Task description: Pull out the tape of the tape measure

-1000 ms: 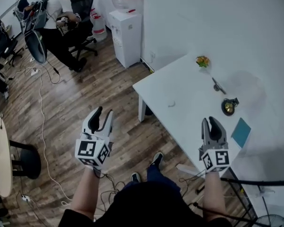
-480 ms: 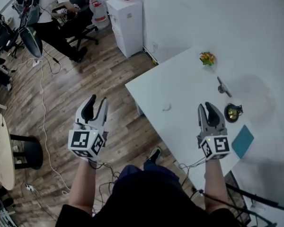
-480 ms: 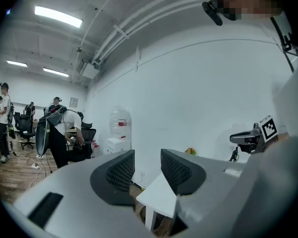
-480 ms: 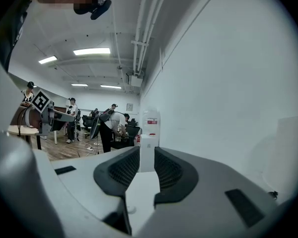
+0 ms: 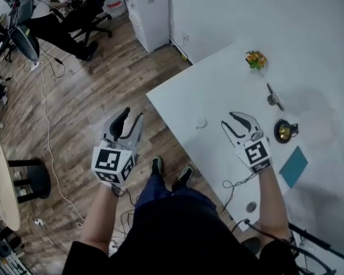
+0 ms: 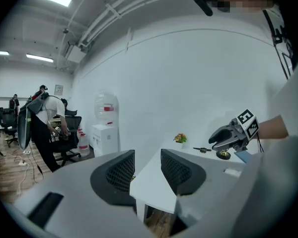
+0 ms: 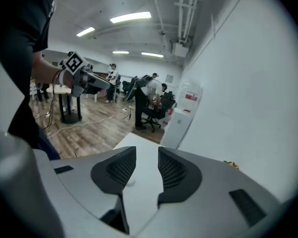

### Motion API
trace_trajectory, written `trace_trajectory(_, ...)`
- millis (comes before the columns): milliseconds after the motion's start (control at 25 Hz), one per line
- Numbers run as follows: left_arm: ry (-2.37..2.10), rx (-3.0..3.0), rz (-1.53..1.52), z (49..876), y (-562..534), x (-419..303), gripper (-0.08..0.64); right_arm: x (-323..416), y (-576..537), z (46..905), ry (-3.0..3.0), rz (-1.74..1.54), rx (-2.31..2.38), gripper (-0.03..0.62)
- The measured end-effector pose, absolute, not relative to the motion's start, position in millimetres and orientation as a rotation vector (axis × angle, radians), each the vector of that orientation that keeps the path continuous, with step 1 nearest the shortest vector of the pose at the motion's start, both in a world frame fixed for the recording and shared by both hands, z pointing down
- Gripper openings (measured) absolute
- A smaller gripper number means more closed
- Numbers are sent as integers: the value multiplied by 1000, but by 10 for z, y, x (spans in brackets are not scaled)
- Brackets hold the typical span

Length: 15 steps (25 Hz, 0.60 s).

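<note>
Left gripper [image 6: 148,166], fingers apart and empty, facing the white counter [image 6: 198,158]. Far right: right gripper [image 6: 212,139], fingers just opened wider, empty, beside the tape measure [image 6: 223,155]. Far left: water dispenser [image 6: 105,133].

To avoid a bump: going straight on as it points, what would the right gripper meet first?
Likely the bare table top, though depth is unclear. The right gripper tilts down at it; its empty jaws have just been opening.

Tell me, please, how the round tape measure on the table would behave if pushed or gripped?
The tape measure looks like a rounded hard case, so probably stiff, though it could swivel when gripped. It seems to lie flat on the table, so a push should slide it, not roll it.
</note>
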<state>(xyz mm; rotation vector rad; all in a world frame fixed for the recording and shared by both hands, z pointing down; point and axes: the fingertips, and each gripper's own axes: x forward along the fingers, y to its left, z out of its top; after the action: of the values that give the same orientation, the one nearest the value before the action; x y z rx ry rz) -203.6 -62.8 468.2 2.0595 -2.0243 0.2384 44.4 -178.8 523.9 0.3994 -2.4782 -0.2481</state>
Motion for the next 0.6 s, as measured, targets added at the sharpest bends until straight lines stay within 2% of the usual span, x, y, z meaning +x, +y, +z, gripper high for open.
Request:
trace_trajectory(240,-1840,2099,329,5205,-828,-2081,161,202,-1779,5986,-2263,-282,81,184)
trace_trajectory(600,-1783,1990,389,5742,-737,-2214,161,119,-1887,6970,-2021,-314,-179,192)
